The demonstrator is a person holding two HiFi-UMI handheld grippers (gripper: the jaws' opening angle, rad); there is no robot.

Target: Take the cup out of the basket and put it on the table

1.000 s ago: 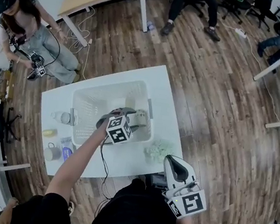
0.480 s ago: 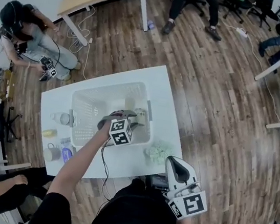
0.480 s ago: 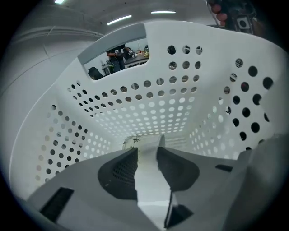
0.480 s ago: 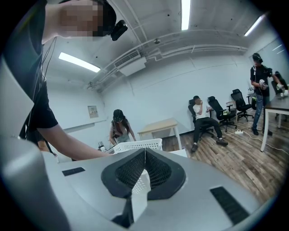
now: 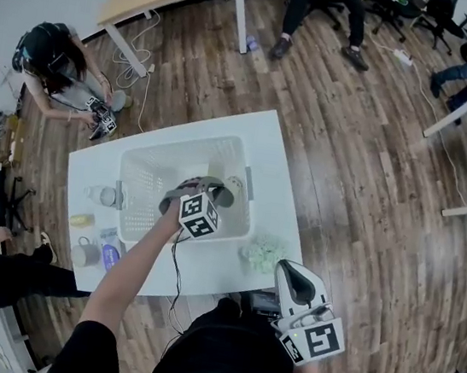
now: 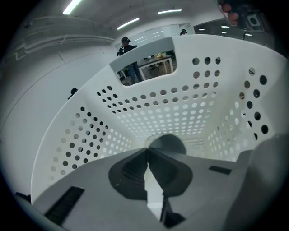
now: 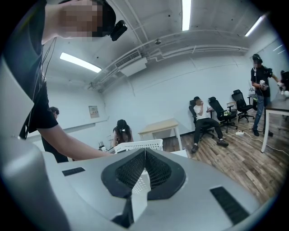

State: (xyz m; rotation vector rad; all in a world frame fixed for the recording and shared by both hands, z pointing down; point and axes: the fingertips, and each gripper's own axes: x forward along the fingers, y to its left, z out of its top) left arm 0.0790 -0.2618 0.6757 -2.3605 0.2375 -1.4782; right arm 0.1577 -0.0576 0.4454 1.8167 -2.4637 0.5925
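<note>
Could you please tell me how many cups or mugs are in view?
2: a cup inside the basket, and a mug on the table left of the basket. The arm may hide others.

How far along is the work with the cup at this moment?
Done: nothing yet; the cup lies in the basket. In hand: the left tongs have just been closing beside it; whether they pinch it is unclear. Left: lifting it out onto the table.
</note>
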